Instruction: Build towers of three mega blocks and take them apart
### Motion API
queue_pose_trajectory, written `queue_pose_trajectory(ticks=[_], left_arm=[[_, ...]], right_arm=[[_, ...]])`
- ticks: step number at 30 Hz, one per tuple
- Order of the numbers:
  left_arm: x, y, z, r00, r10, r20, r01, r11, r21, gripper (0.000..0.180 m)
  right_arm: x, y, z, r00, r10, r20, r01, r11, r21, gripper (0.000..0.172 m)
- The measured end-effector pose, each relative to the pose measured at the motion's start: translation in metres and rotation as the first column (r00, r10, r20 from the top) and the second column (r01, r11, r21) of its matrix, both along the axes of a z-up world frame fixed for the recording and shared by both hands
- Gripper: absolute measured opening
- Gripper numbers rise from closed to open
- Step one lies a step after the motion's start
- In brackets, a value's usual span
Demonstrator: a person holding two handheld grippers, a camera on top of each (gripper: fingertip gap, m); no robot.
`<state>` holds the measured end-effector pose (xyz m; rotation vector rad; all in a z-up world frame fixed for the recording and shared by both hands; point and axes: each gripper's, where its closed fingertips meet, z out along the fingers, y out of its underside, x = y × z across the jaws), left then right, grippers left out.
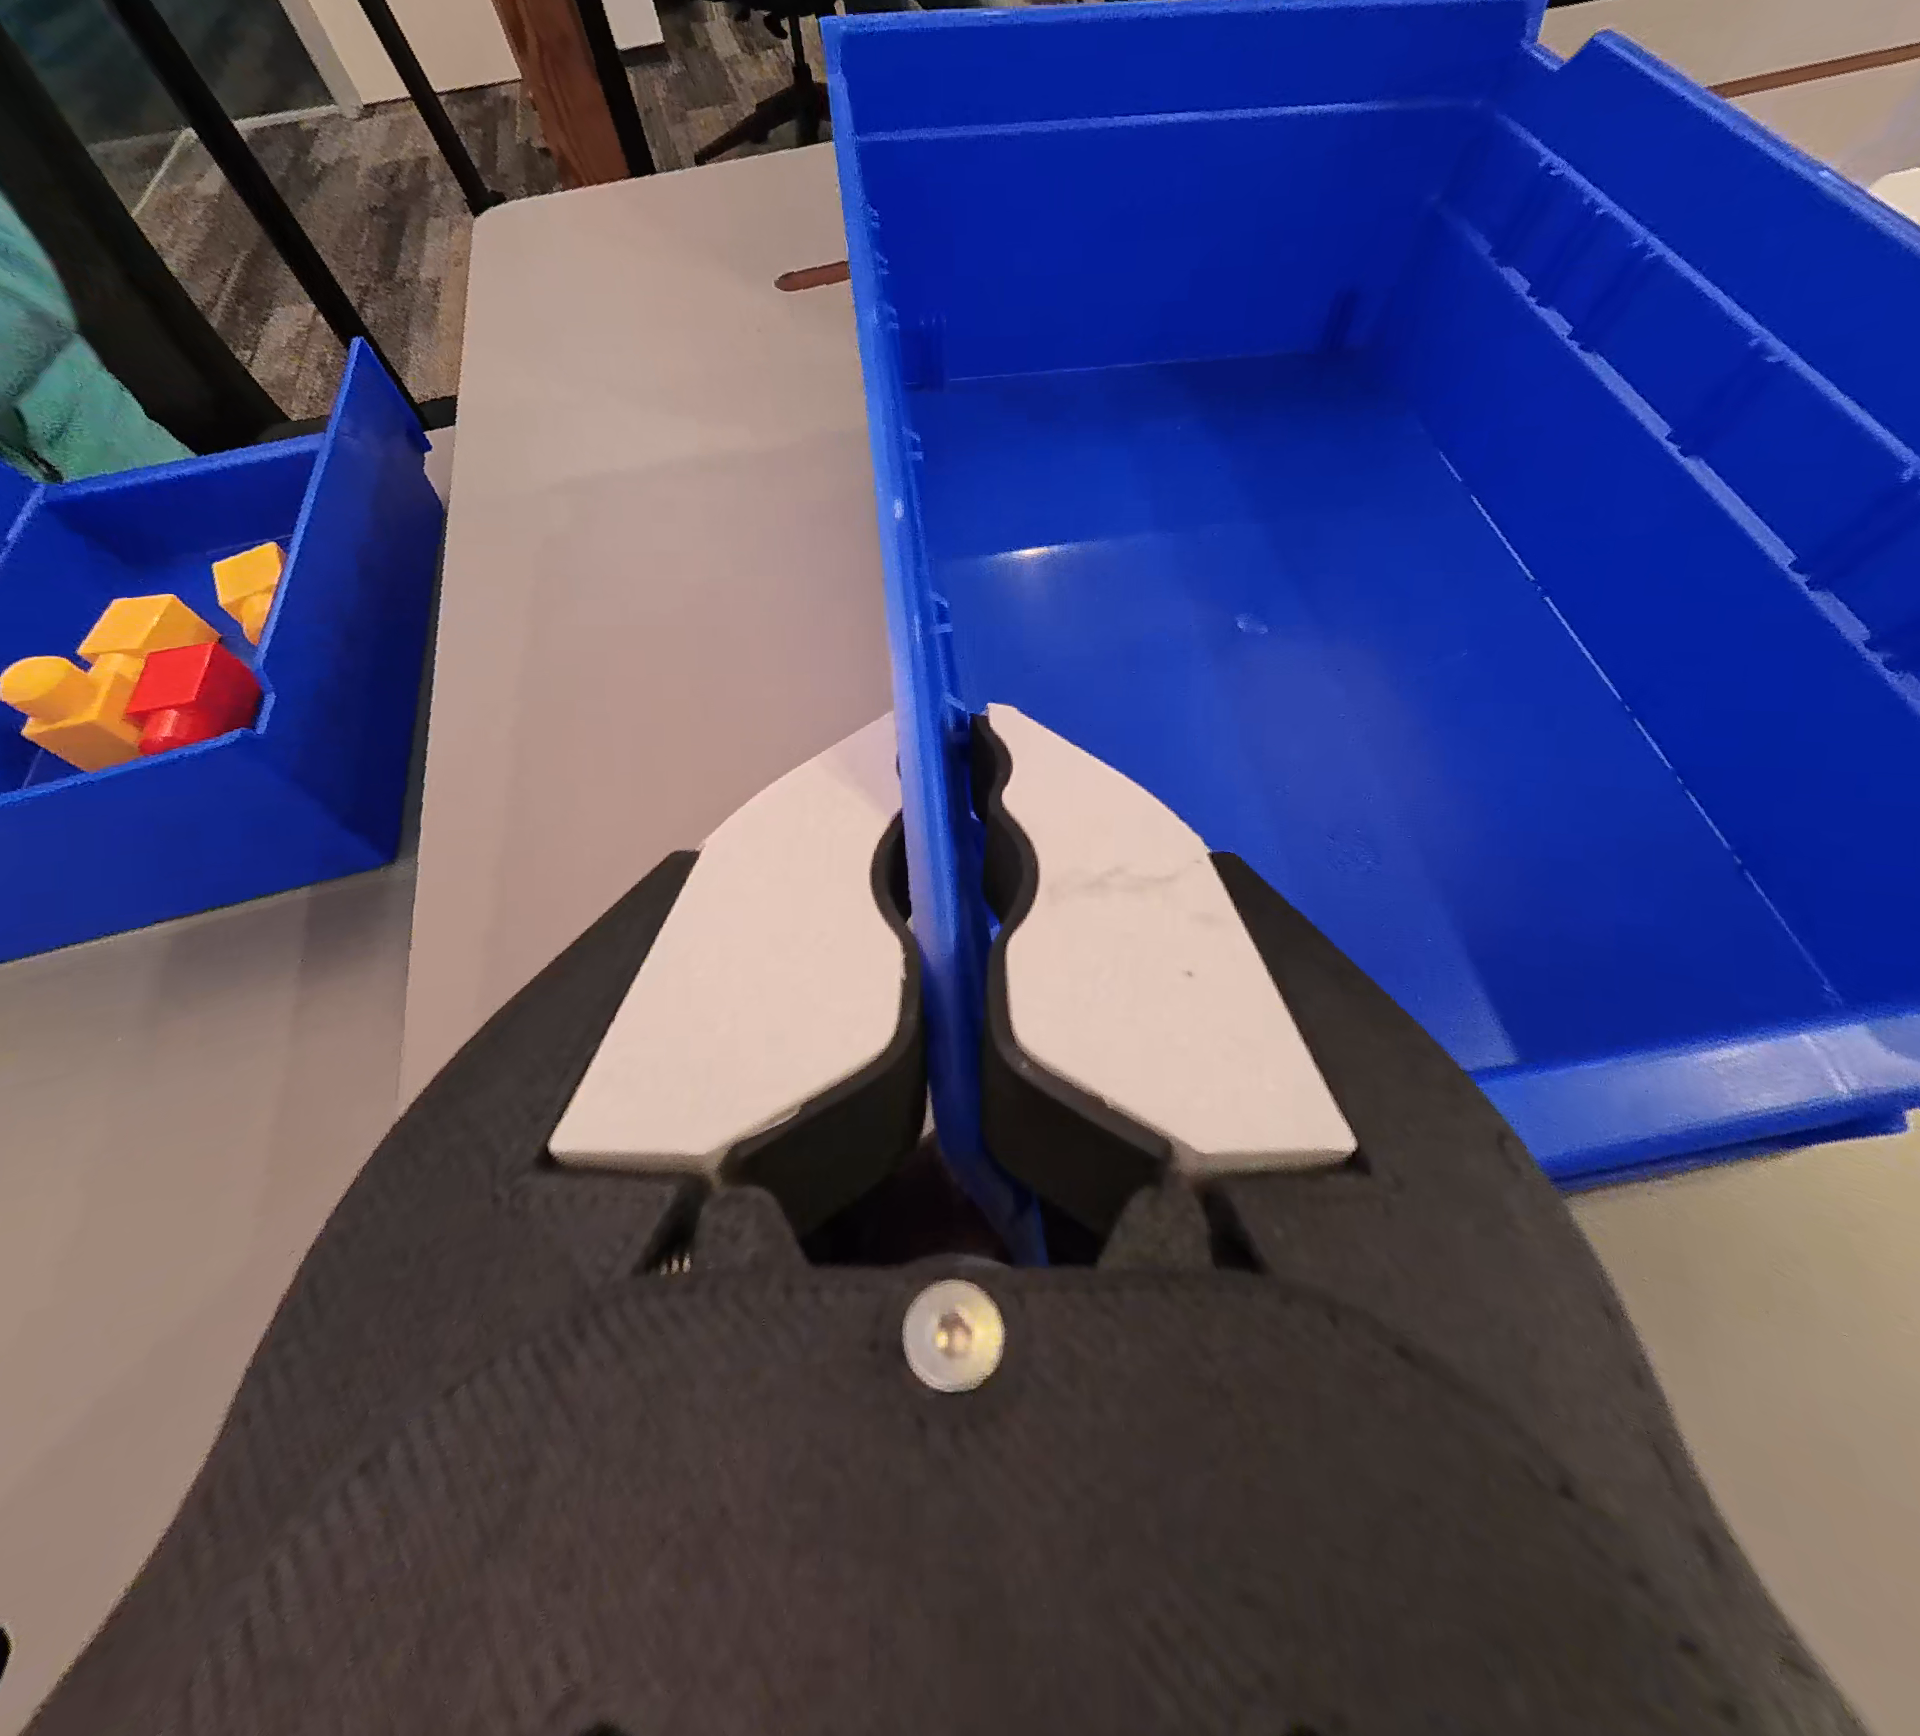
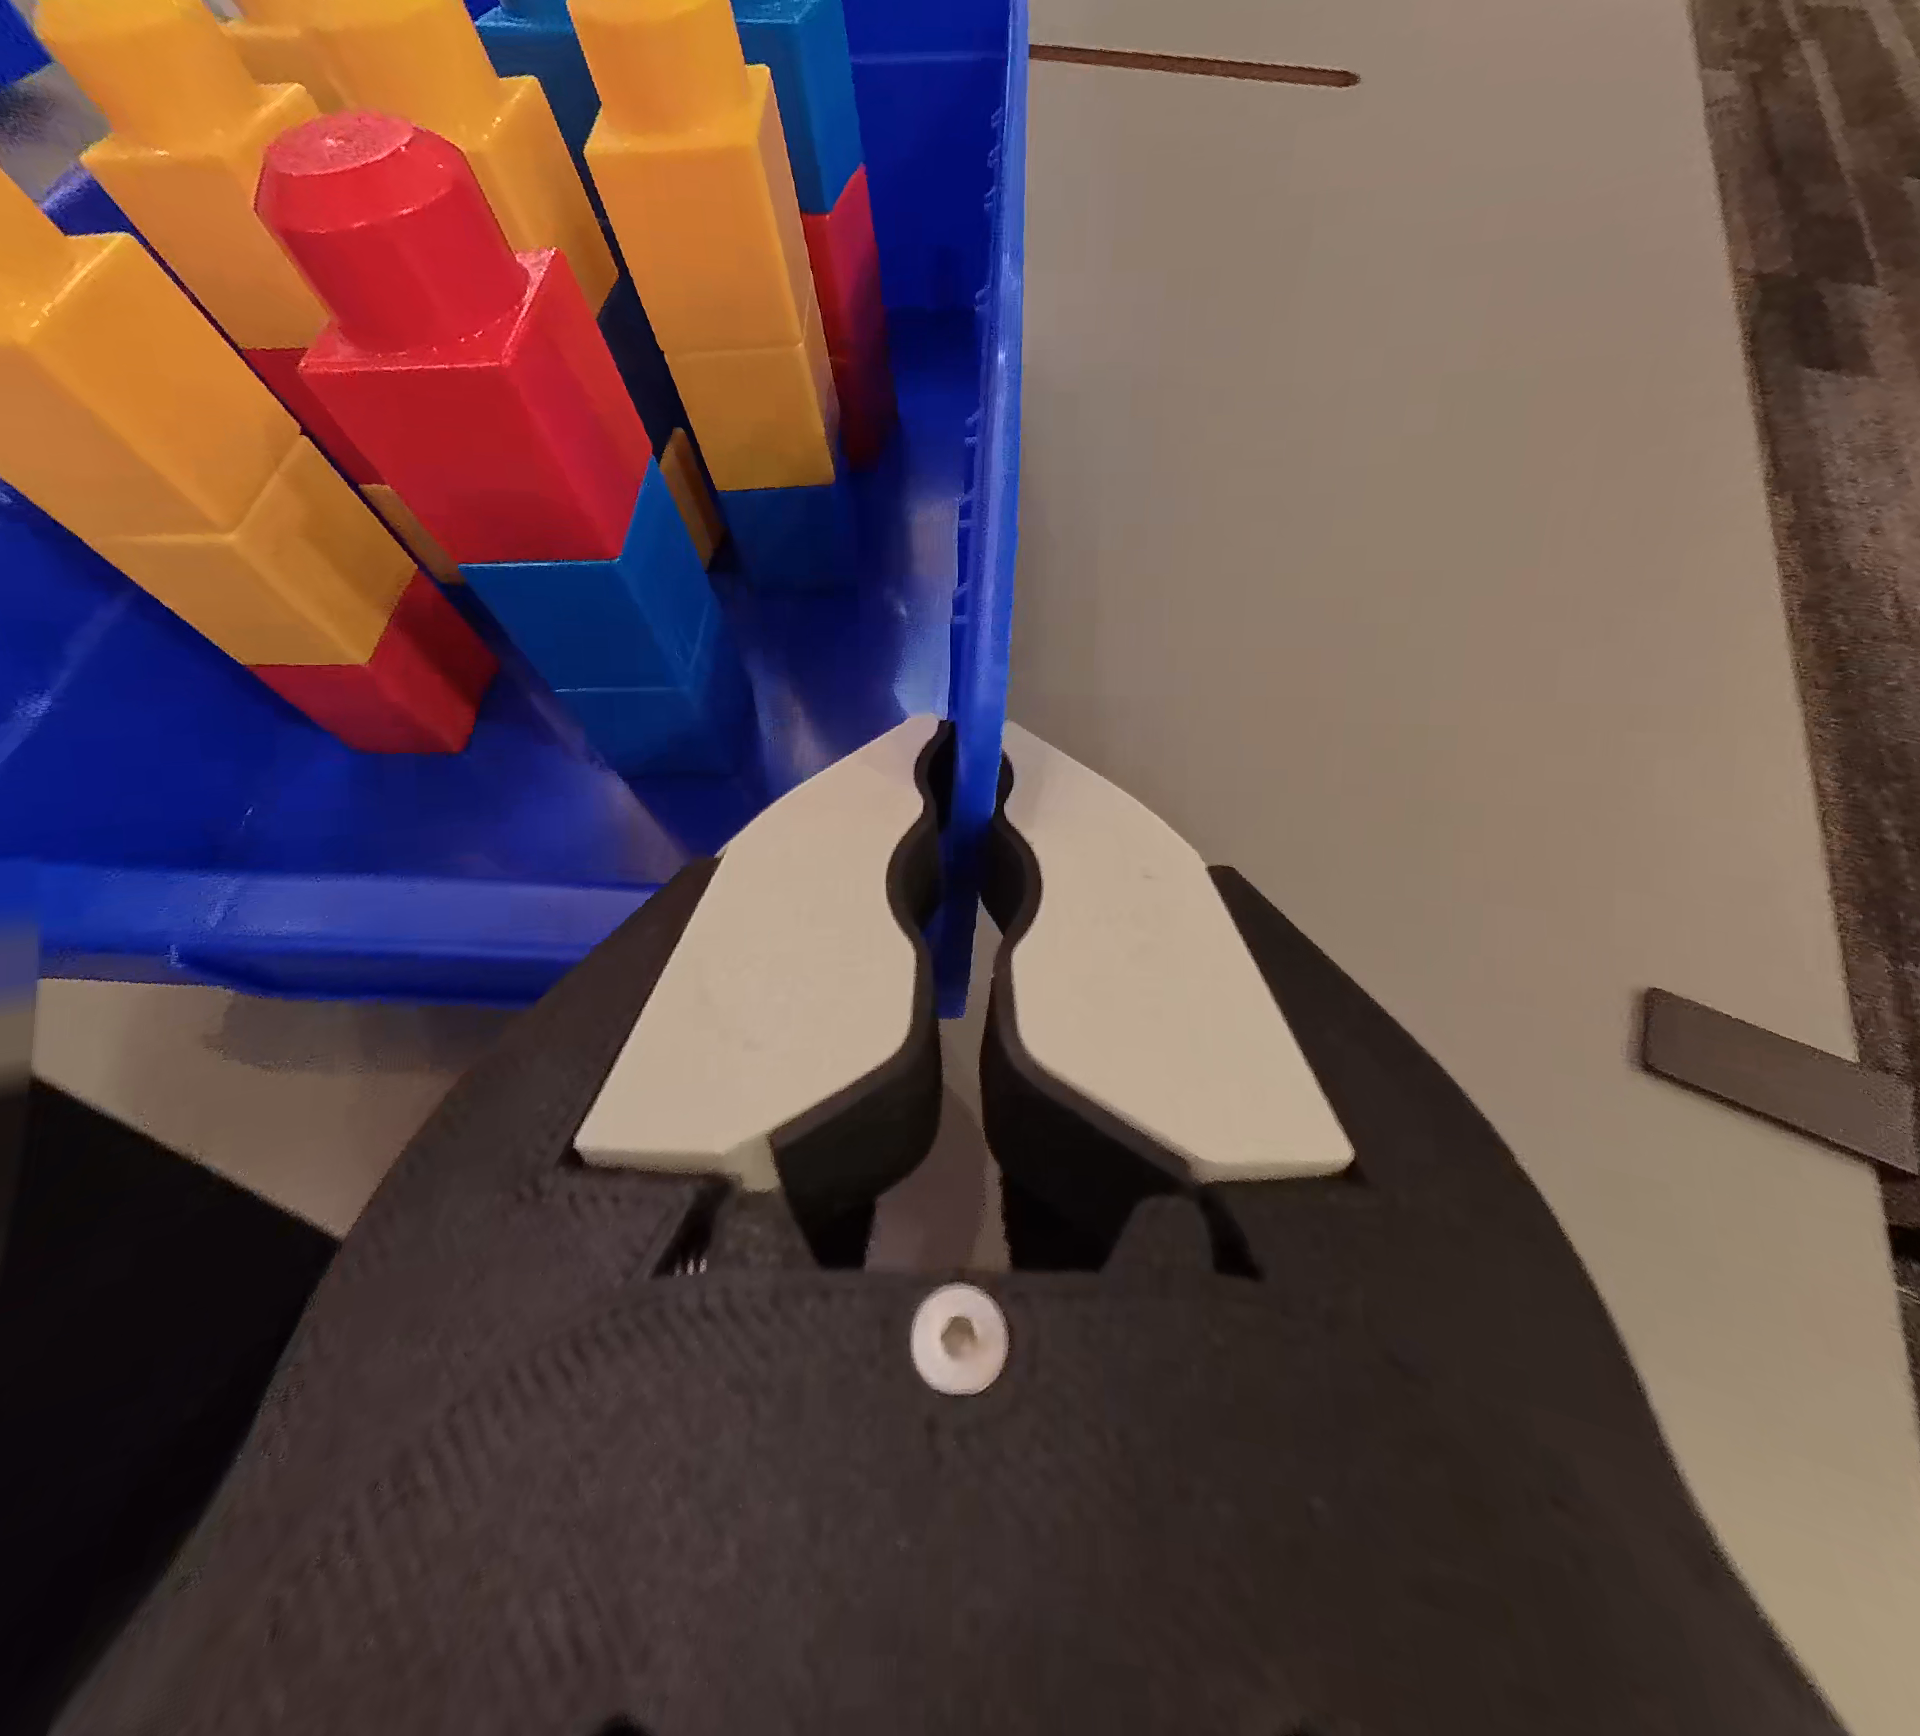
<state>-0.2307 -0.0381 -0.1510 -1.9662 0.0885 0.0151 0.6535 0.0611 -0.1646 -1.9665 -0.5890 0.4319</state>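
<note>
- Building was judged largely done: several towers [image 2: 582, 398] of three stacked blocks (yellow, red and blue) were seen standing upright in a blue bin [image 2: 977, 252], crowded toward its right wall.
- At least six towers could be counted there; any further ones were cut off at the left edge of the right wrist view.
- A large bin [image 1: 1351, 647] was seen bare inside in the left wrist view, with no blocks on its floor.
- A few loose blocks [image 1: 145, 668] (yellow and red, lying on their sides) were seen in a small bin [image 1: 343, 606] at the far left of the desk [image 1: 644, 491], well apart from the large bin.
- Taking the towers apart was judged still to be done, since every tower in view was whole.
- The left tongs [image 1: 940, 751] were clenched on the left wall of the large bin, one finger outside it and one inside.
- The right tongs [image 2: 971, 751] were clenched on the right wall of the bin with the towers, the thin blue wall being pinched between the pads.
- The towers stood ahead and to the left of the right tongs, the nearest one (red over blue) being near the fingertips but not touched.
- No block was held by either tongs; whether both held one and the same bin could not be told.
</note>
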Motion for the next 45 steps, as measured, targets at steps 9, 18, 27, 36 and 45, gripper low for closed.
queue_pose_trajectory(ticks=[9, 18, 27, 36, 45], left_arm=[[0.004, -0.015, 0.01, 1.0, 0.001, 0.013, -0.001, 1.0, 0.022, 0.005], [0.003, -0.034, 0.017, 0.999, 0.013, 0.033, -0.014, 0.999, 0.041, 0.005], [-0.002, -0.052, 0.021, 0.999, 0.026, 0.04, -0.028, 0.998, 0.05, 0.005], [-0.008, -0.07, 0.027, 0.998, 0.042, 0.05, -0.045, 0.997, 0.065, 0.005], [-0.014, -0.084, 0.026, 0.997, 0.054, 0.055, -0.058, 0.996, 0.069, 0.005]], right_arm=[[-0.035, -0.03, 0.0, 0.994, 0.108, -0.011, -0.108, 0.994, -0.012, 0.003], [-0.077, -0.05, -0.001, 0.984, 0.177, -0.022, -0.177, 0.984, -0.024, 0.003], [-0.124, -0.057, -0.001, 0.972, 0.234, -0.012, -0.235, 0.971, -0.036, 0.003], [-0.169, -0.061, -0.002, 0.959, 0.283, 0.0, -0.282, 0.958, -0.045, 0.003], [-0.217, -0.064, -0.002, 0.935, 0.353, -0.003, -0.353, 0.934, -0.054, 0.003]])
